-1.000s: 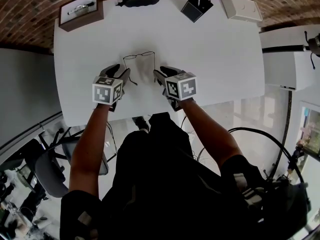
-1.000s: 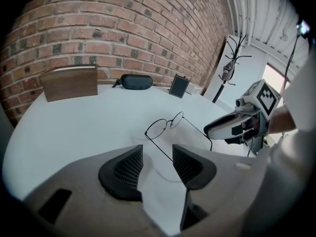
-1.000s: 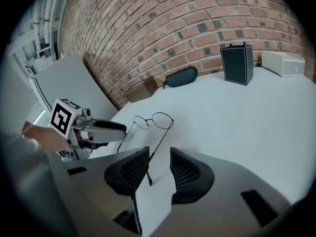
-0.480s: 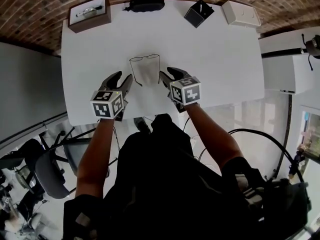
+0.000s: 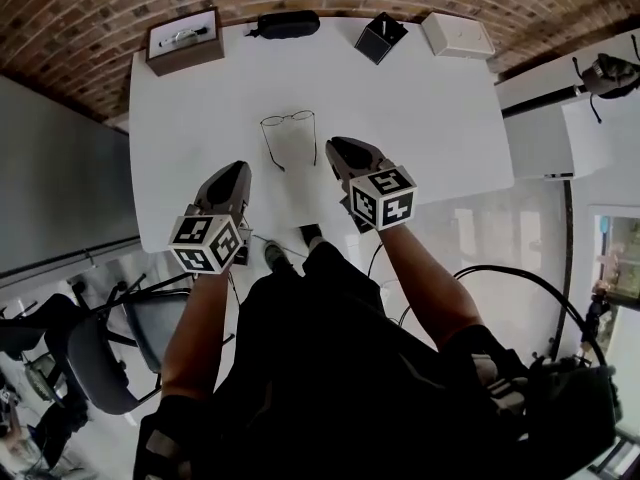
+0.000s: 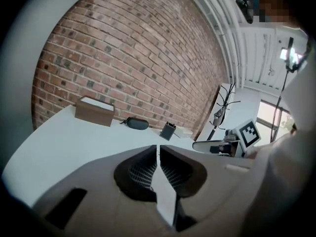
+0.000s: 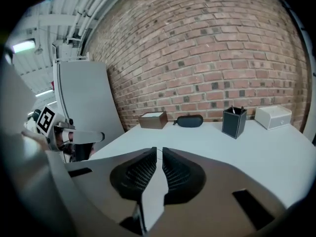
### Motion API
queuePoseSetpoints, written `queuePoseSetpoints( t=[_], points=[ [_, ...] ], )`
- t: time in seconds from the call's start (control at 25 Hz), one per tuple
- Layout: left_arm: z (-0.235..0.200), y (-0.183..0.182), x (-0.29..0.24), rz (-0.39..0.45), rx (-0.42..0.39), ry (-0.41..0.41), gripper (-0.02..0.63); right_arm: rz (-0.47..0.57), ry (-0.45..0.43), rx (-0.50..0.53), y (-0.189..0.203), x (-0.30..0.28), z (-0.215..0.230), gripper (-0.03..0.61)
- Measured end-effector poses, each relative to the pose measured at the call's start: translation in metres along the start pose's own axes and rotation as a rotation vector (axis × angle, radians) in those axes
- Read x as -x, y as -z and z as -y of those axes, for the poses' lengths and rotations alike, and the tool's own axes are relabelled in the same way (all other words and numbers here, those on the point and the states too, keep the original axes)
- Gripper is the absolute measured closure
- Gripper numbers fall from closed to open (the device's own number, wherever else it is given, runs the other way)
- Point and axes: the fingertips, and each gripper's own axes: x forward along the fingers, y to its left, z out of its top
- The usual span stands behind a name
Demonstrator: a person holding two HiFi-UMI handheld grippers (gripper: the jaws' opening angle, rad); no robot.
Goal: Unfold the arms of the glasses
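Glasses (image 5: pixel 289 133): thin-rimmed, arms spread, flat on table (image 5: pixel 430 98). Left gripper (image 5: pixel 228 180), right gripper (image 5: pixel 343 154): hovered nearby, empty, just closed to slits.

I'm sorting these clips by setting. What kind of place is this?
Probably an office or studio-style workroom: a white table set by a bare brick wall, an office chair beside it, and a pen holder at the table's far edge.

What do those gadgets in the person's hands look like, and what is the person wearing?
Each hand carries a greyish plastic tool: the left gripper and the right gripper. Each tapers into two jaws lined with dark ribbed pads. On the back of each sits a white cube printed with black square markers. The person wears a black short-sleeved top.
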Motion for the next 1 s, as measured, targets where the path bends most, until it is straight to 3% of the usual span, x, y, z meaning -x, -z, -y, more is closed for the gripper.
queuePoseSetpoints(
  t=[0.2, 0.4, 1.0],
  points=[
    [0.011, -0.012, 0.031, 0.045, -0.010, 0.018, 0.603, 0.065, 0.003, 0.028, -0.019, 0.031, -0.029, 0.555],
    [0.028, -0.027, 0.047, 0.066, -0.070, 0.026, 0.603, 0.106, 0.023, 0.071, -0.036, 0.050, -0.040, 0.561],
    [0.086, -0.074, 0.075, 0.177, -0.154, -0.089, 0.604, 0.234, -0.027, 0.146, -0.090, 0.114, -0.039, 0.569]
  ],
)
